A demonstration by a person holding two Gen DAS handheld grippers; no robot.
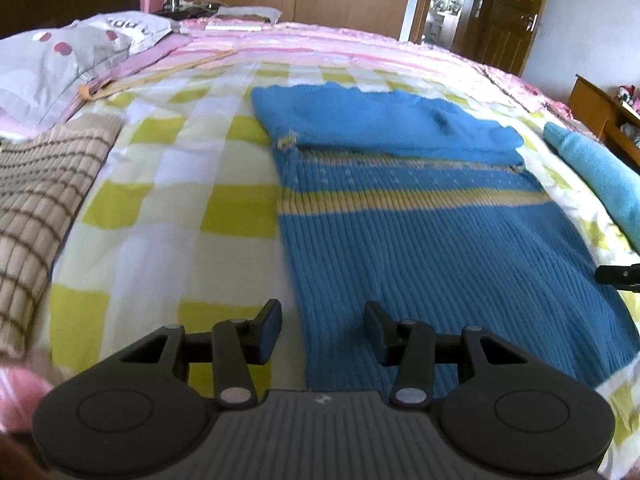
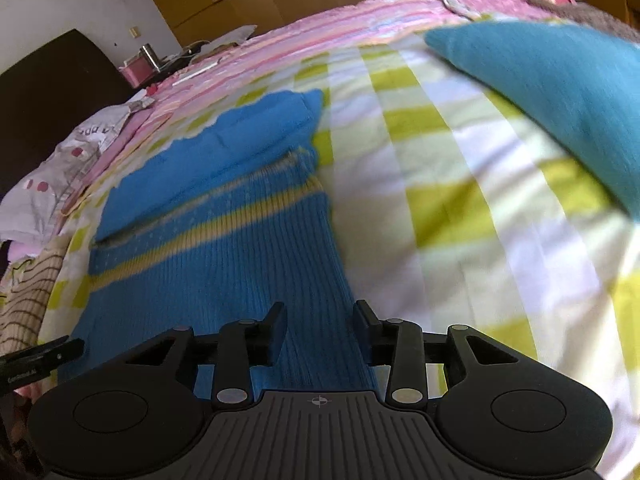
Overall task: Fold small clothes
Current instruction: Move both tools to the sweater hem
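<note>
Open checked sheet [image 1: 168,200] lies to the left of the blue sweater [image 1: 432,248], giving my left gripper [image 1: 320,330], jaws apart, room to pass before it meets the brown grid-patterned knit [image 1: 44,208] at the far left. To the right, my right gripper [image 2: 320,330], also spread, has bare sheet [image 2: 460,208] up to the teal garment [image 2: 552,92]. A pillow [image 1: 68,64] blocks the far-left corner.

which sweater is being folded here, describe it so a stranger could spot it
On the bed's green-checked sheet, look right in front of both grippers. The ribbed blue sweater lies flat there, its top part folded over. Unlike the plain teal garment and the beige checked one, it has a yellow stripe.
</note>
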